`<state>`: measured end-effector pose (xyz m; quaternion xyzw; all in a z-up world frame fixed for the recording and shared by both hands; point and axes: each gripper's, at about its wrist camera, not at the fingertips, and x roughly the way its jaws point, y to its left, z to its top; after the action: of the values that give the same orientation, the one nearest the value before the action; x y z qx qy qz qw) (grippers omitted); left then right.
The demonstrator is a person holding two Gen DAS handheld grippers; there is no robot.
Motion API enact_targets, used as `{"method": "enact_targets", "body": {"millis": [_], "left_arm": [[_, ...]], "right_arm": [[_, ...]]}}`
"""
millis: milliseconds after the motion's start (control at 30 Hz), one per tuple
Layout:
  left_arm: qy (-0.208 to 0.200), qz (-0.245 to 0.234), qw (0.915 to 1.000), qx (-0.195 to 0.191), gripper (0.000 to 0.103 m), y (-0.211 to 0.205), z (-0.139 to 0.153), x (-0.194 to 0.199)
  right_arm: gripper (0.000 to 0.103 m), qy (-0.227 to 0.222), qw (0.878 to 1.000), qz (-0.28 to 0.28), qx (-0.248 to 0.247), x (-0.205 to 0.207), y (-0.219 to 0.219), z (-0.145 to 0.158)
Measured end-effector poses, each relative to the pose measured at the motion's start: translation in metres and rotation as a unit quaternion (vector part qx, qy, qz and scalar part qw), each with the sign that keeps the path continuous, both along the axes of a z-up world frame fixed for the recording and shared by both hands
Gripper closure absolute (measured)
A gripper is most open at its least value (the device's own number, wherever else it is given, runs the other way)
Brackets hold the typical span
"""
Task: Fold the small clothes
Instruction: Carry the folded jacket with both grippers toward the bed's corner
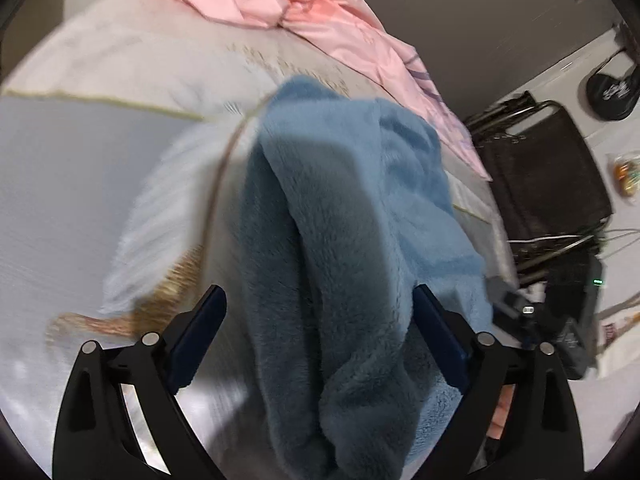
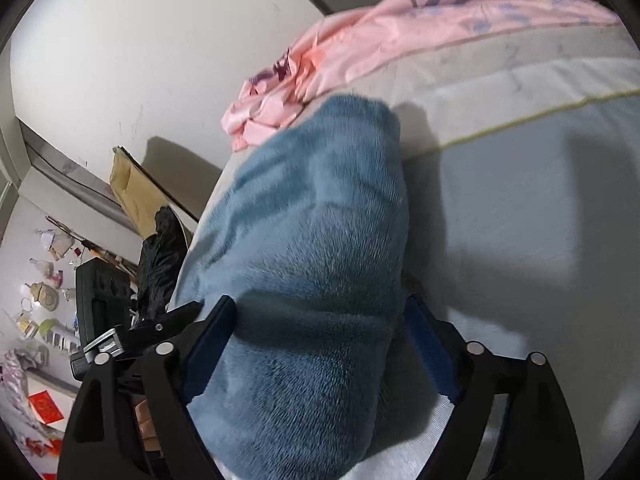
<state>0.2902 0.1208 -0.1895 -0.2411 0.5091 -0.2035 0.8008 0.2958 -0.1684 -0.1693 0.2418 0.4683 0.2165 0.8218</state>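
- Left wrist view looks forward along its fingers [image 1: 436, 328], very close to the blue fleece [image 1: 340, 240].
- Right wrist view does likewise; both share the fleece, bed [image 2: 520, 220] and pink cloth [image 2: 360, 48].

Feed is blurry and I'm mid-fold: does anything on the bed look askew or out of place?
Nothing damaged or spilled. The blue fleece garment is bunched in thick rolls between both grippers' fingers rather than lying flat. The pink sheet sits crumpled at the far end of the bed. In the left view a pale cloth with an orange patch lies beneath, too blurred to judge.

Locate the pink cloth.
The pink cloth lies crumpled at the bed's far edge near the wall, beyond the blue fleece; top centre in both views.
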Motion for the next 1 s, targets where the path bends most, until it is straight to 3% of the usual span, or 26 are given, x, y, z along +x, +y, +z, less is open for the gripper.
{"method": "enact_targets", "body": {"millis": [167, 233, 267, 300, 500, 700, 833, 1000], "left_arm": [[0.004, -0.011, 0.9992, -0.038, 0.012, -0.005, -0.013, -0.005], [0.008, -0.013, 0.9984, -0.054, 0.028, -0.007, -0.014, -0.006], [0.015, -0.022, 0.9961, -0.084, 0.039, -0.007, -0.017, -0.006], [0.015, -0.012, 0.9957, -0.091, 0.043, -0.008, -0.017, -0.007], [-0.025, 0.002, 0.9995, -0.020, 0.057, -0.021, 0.005, -0.022], [-0.069, 0.033, 0.9967, 0.027, 0.058, -0.001, 0.053, -0.065], [-0.091, 0.090, 0.9899, 0.061, 0.058, 0.040, 0.090, -0.132], [-0.073, 0.172, 0.9784, 0.088, 0.058, 0.095, 0.107, -0.218]], "right_arm": [[0.010, 0.024, 0.999, 0.001, 0.040, 0.004, 0.001, -0.017], [0.010, 0.020, 0.999, 0.004, 0.037, 0.003, 0.005, -0.017], [0.010, 0.020, 0.999, 0.013, 0.032, 0.004, 0.010, -0.016], [0.013, 0.016, 0.999, 0.017, 0.022, 0.004, 0.014, -0.015], [0.039, -0.027, 0.998, 0.042, -0.029, -0.008, 0.037, 0.013], [0.040, -0.068, 0.993, 0.098, -0.012, -0.036, 0.069, 0.062], [0.040, -0.084, 0.982, 0.171, 0.014, -0.069, 0.114, 0.087], [0.040, -0.071, 0.960, 0.267, 0.038, -0.115, 0.181, 0.092]]}}
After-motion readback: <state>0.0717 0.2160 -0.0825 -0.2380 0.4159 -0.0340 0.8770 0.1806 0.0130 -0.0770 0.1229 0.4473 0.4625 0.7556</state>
